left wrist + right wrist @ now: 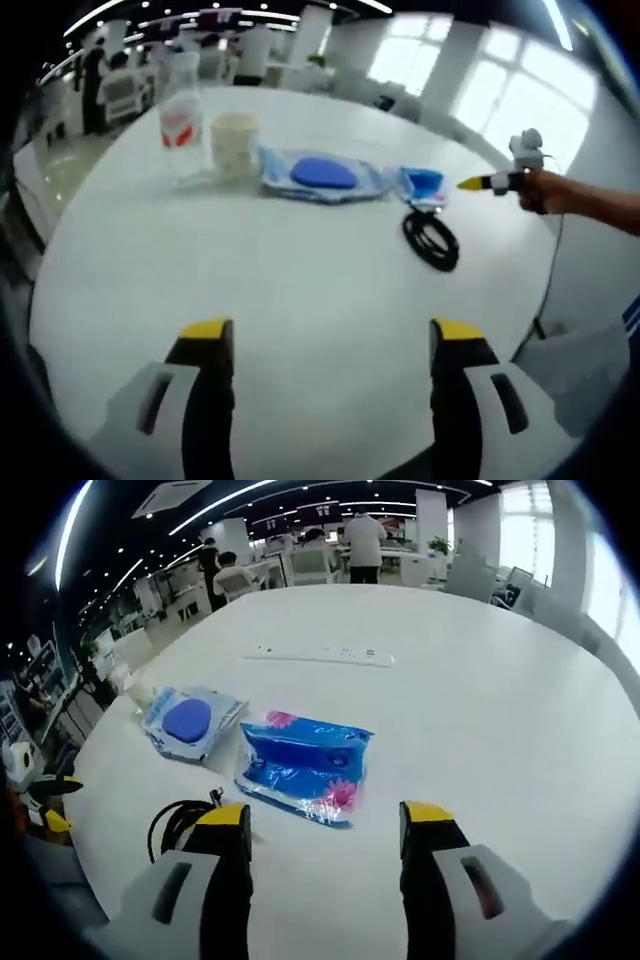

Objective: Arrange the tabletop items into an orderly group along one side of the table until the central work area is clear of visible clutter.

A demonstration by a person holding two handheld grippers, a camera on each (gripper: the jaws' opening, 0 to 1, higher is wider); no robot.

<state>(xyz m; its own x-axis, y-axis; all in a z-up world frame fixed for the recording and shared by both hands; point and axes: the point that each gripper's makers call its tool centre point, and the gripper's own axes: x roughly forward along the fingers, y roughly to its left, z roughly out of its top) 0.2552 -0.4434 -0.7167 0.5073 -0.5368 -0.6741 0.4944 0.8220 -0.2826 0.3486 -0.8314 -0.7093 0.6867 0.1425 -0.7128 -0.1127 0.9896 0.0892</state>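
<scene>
Surface: large round white table, matte, bare across the middle in the left gripper view. Items lie in a row along its far edge there: clear plastic bottle with a red label, upright; a white cup just beside it; a clear pouch holding a blue disc, lying flat; a small blue packet next to that; a coiled black cable just in front of the packet.

Left gripper: jaws wide apart, yellow-tipped, holding nothing, above bare table. The right gripper enters that view at the table's right edge, held in a person's hand.

Right gripper view: right gripper also spread wide and empty, over the table edge. Blue packet, with pink flower print, lies just ahead between the jaw tips. Pouch with blue disc to its left, apart from it. Black cable touches the left jaw's outer side. A white power strip lies flat further out on the table.

Room: open-plan office, ceiling strip lights, bright windows, white desks and chairs; several people stand and sit in the background.
</scene>
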